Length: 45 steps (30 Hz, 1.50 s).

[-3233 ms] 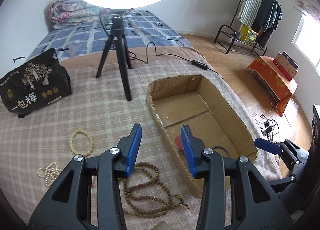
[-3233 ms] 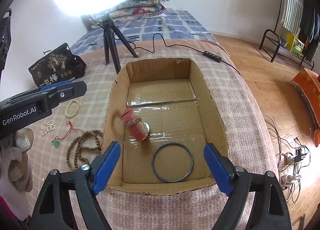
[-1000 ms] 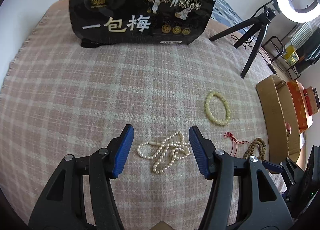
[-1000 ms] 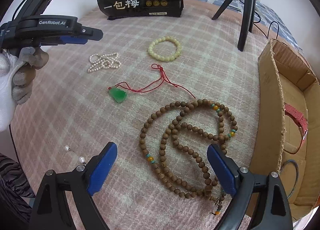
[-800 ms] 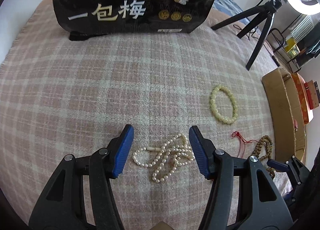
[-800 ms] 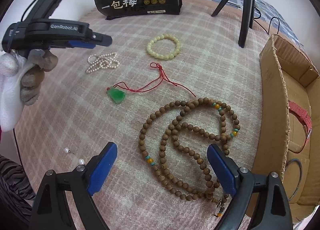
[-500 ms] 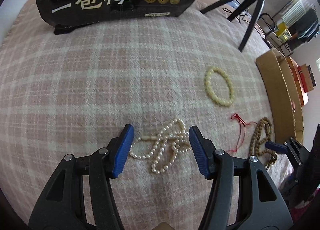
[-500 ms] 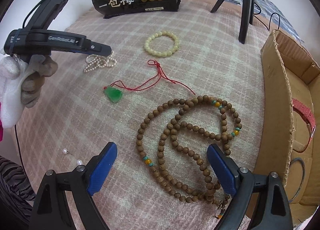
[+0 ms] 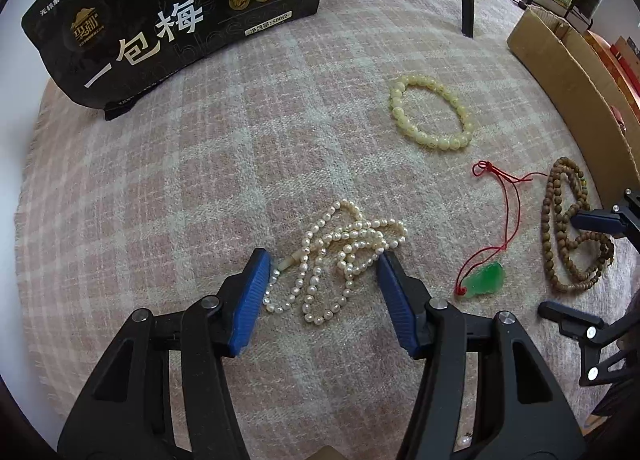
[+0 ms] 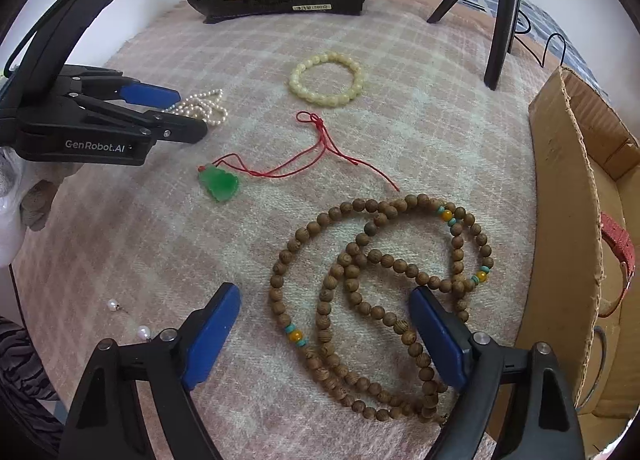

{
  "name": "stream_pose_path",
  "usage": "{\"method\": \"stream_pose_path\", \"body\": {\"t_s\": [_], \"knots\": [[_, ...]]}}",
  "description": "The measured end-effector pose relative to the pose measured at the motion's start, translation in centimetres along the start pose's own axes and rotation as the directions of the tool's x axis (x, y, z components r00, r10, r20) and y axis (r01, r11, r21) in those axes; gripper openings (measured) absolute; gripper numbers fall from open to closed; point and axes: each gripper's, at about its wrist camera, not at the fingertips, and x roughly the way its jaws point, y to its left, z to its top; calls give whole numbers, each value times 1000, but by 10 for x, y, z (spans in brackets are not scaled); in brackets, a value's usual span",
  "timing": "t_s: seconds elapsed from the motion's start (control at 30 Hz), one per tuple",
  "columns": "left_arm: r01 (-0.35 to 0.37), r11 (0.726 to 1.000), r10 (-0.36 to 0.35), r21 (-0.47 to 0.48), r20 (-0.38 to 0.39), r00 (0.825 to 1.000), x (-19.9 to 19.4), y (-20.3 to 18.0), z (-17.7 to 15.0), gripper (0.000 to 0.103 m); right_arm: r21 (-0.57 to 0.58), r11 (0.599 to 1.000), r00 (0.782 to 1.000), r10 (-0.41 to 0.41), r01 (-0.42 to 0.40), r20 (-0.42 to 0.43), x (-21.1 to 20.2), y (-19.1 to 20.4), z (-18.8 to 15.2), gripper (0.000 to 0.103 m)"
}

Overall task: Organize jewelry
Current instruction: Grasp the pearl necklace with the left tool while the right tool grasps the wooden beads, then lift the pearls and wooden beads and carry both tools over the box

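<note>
My left gripper is open, low over the plaid blanket, its blue fingers on either side of a tangled white pearl necklace. The pearls also show in the right wrist view, partly behind the left gripper. My right gripper is open over a long brown wooden bead necklace, which also shows in the left wrist view. A green pendant on a red cord and a pale yellow bead bracelet lie between them. The cardboard box stands at the right with a red strap inside.
A black printed bag stands at the blanket's far edge. Black tripod legs stand at the far right near the box. Two small pearl earrings lie near the blanket's front left. The right gripper's tips show in the left wrist view.
My left gripper has dropped and moved forward so its fingers now straddle the pearl necklace. My right gripper has come down closer over the wooden beads.
</note>
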Motion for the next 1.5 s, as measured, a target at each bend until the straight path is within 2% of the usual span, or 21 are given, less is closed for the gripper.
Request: {"method": "stream_pose_path", "body": {"t_s": [0.17, 0.23, 0.3, 0.33, 0.37, 0.5, 0.77, 1.0, 1.2, 1.5], "knots": [[-22, 1000, 22, 4, 16, 1000, 1, -1, 0, 43, -26, 999, 1000, -22, 22, 6, -2, 0, 0, 62], [-24, 1000, 24, 3, 23, 999, 0, 1, 1, 35, -42, 999, 1000, -24, 24, 7, -5, 2, 0, 42], [-25, 1000, 25, -15, 27, 999, 0, -2, 4, 27, -56, 998, 1000, -27, 27, 6, -7, 4, 1, 31], [-24, 999, 25, -25, 29, 999, 1, -4, 6, 20, -61, 998, 1000, -28, 28, 6, -7, 5, 2, 25], [-19, 999, 20, -32, 30, 999, 1, -5, 7, 15, -62, 998, 1000, -29, 29, 6, -7, 5, 2, 23], [-4, 998, 6, -60, 33, 999, 0, -3, 7, 6, -57, 998, 999, -33, 33, 13, -10, 7, 1, 11], [24, 992, -18, -121, 50, 999, -23, 18, -10, 5, 27, 1000, 995, 13, -16, 101, -43, -3, 0, 11], [55, 984, -33, -170, 130, 991, -64, 29, -19, 5, 49, 998, 983, 27, -36, 184, -74, -5, 1, 11], [91, 979, -49, -184, 223, 974, -101, 20, -18, 5, 58, 997, 970, 31, -46, 242, -97, -9, 8, 11], [186, 959, -105, -215, 340, 935, -150, 7, -14, 5, 77, 995, 940, 28, -58, 339, -135, -13, 13, 11]]}}
